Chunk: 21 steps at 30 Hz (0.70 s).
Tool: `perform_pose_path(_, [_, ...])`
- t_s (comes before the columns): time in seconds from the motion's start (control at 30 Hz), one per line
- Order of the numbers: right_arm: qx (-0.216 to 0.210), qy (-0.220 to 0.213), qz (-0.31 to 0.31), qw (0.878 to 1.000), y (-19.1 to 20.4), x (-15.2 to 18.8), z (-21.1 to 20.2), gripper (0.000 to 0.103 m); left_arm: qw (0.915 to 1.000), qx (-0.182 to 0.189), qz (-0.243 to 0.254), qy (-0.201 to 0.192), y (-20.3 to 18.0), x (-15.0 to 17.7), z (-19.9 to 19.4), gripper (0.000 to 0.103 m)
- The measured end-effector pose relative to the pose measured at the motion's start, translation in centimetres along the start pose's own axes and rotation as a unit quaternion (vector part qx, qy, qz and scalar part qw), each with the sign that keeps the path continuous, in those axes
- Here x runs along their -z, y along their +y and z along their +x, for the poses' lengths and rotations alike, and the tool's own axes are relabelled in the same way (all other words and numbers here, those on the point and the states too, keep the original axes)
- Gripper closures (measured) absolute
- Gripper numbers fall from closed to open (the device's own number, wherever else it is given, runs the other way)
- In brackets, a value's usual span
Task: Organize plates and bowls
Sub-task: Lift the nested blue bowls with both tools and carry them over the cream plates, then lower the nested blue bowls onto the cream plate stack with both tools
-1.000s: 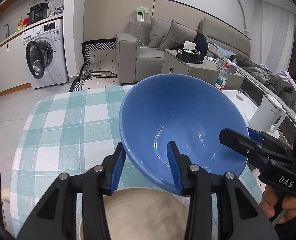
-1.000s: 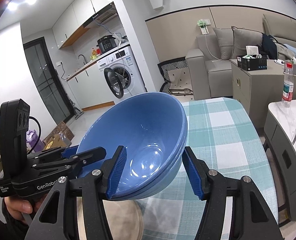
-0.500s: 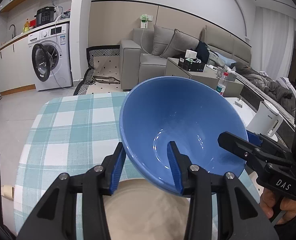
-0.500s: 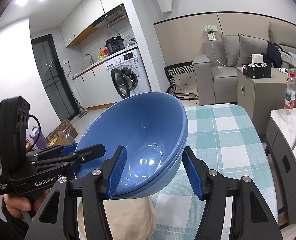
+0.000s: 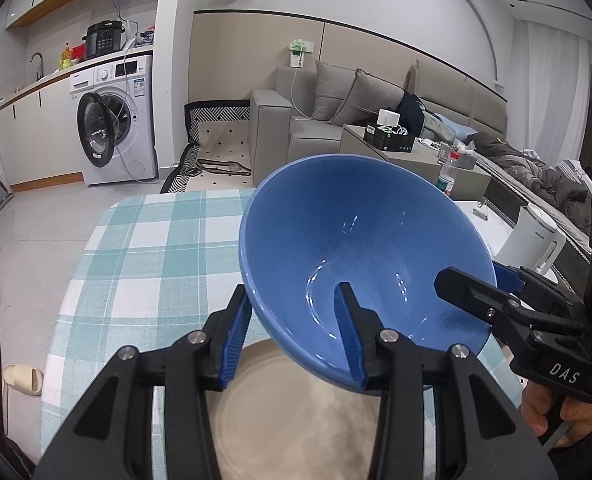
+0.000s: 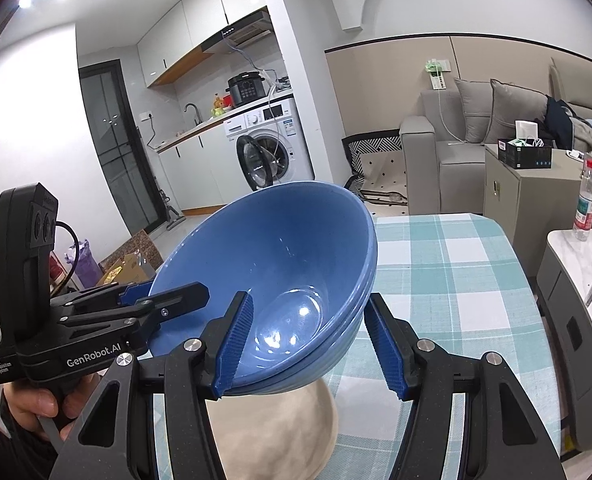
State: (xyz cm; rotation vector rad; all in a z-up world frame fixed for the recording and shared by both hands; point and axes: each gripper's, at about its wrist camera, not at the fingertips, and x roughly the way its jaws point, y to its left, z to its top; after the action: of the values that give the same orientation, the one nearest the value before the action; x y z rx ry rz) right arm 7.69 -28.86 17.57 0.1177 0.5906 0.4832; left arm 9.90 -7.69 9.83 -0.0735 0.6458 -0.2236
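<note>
A stack of blue bowls [image 5: 359, 240] [image 6: 280, 256] hangs tilted in the air, gripped from both sides. My left gripper [image 5: 292, 300] is shut on the near rim, one pad inside and one outside. In the right wrist view it shows at the left [image 6: 168, 296]. My right gripper [image 6: 309, 298] is shut on the opposite rim, its left pad inside the bowl and its right pad against the outer wall. The left wrist view shows it at the right [image 5: 479, 280]. A beige plate [image 5: 296, 412] [image 6: 280, 420] lies on the table just below the bowls.
The table [image 5: 156, 248] [image 6: 455, 272] wears a teal and white checked cloth. A white kettle [image 5: 531, 240] stands on a marble counter to the right, with a water bottle [image 6: 585, 204] nearby. Sofa, grey cabinet and washing machine [image 5: 112, 132] stand beyond the table.
Both grippers have carried the blue bowls back toward the near side and slightly up. More of the beige plate now shows beneath them. Neither grip has changed.
</note>
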Motion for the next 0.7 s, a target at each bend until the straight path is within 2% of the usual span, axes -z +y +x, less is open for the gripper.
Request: perform_pose_path(0.7, [-0.013,0.020,-0.022,0.999,4.1,2.6,0.1,0.043,0.9997,-0.022,-0.008,-0.004,2.0,3.1,-2.9,0.061])
